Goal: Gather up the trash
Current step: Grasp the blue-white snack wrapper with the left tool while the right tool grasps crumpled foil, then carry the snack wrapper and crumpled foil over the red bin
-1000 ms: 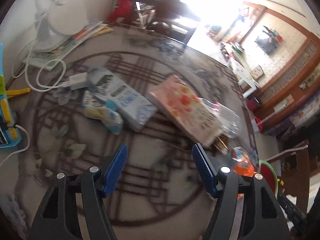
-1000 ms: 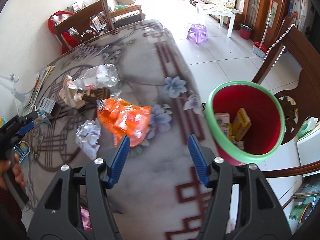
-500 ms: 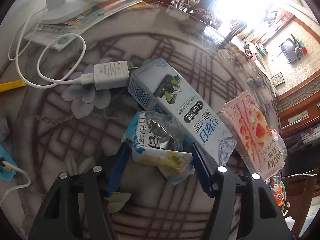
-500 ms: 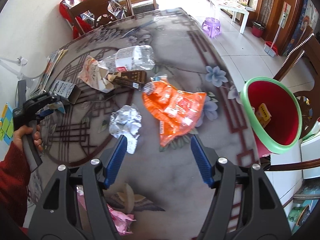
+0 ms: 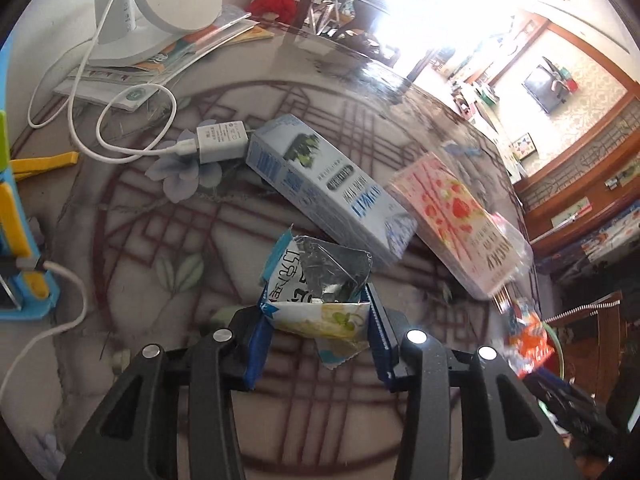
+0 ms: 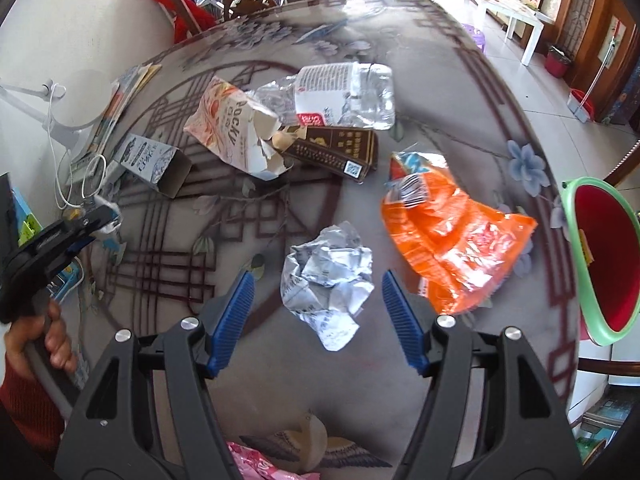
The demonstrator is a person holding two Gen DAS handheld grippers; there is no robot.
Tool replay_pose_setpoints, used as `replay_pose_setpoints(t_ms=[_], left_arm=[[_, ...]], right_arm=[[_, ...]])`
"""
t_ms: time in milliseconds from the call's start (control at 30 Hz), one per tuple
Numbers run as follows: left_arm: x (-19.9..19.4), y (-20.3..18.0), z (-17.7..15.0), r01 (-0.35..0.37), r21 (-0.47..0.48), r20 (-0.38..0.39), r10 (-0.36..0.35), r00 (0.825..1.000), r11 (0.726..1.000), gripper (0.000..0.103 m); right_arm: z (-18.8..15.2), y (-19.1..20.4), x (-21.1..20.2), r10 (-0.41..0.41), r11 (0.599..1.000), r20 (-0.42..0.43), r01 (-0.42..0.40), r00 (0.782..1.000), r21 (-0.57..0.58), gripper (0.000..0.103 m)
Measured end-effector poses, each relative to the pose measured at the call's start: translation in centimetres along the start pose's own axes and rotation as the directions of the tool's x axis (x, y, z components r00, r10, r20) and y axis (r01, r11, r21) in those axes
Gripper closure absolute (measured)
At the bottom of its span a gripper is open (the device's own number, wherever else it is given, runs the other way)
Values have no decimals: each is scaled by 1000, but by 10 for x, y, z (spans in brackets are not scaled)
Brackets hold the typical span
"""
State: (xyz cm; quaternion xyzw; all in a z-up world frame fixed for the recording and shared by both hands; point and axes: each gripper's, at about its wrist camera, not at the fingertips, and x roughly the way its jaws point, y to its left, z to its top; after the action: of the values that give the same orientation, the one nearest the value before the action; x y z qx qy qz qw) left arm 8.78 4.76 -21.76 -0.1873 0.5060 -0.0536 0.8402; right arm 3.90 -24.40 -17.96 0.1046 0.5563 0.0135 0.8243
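In my left wrist view, my left gripper (image 5: 316, 336) jaws are closing on the torn blue-and-yellow foil wrapper (image 5: 320, 296) between them. In my right view, my right gripper (image 6: 316, 312) jaws stand open, straddling the crumpled silver foil ball (image 6: 326, 276) on the counter (image 6: 440, 80).

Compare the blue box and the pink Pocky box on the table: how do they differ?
The blue box is whole, one end open and hollow; the pink Pocky box is torn ragged at its end. The blue box is long and slim with dark print; the Pocky box is wider and flatter with strawberry art. Both are empty cartons lying flat on the table, side by side.
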Motion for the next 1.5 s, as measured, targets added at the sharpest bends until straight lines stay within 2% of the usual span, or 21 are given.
replay_pose_setpoints(t_ms=[133, 333, 367, 400, 533, 833, 1100, 1500], left_arm=[[-16, -15, -19, 7, 60, 8, -8, 1000, 998, 63], [-23, -29, -27, 17, 112, 4, -17, 1000, 994, 63], [-25, -30, -28, 20, 115, 4, -21, 1000, 993, 63], [-27, -31, -29, 21, 118, 5, -22, 1000, 993, 63], [-29, -36, -28, 23, 133, 10, -24, 1000, 991, 63], [-39, -52, -36, 32, 171, 19, -36, 999, 985, 62], [-46, -75, -45, 53, 218, 21, -59, 998, 975, 62], [-50, -102, -63, 57, 238, 13, -62, 998, 970, 62]], right_arm=[[2, 3, 17, 3, 1000, -30, -3, 1000, -14, 39], [7, 11, 33, 6, 999, -53, -9, 999, -50, 40], [6, 13, 33, 11, 998, -56, -15, 998, -58, 48], [6, 14, 32, 20, 998, -56, -24, 998, -64, 60], [2, 20, 24, 56, 995, -44, -60, 997, -79, 65], [-11, 23, -19, 96, 993, 34, -94, 995, -71, 66], [-15, 21, -58, 95, 993, 125, -85, 988, -83, 66], [-28, -5, -77, 88, 995, 158, -78, 983, -68, 66]])
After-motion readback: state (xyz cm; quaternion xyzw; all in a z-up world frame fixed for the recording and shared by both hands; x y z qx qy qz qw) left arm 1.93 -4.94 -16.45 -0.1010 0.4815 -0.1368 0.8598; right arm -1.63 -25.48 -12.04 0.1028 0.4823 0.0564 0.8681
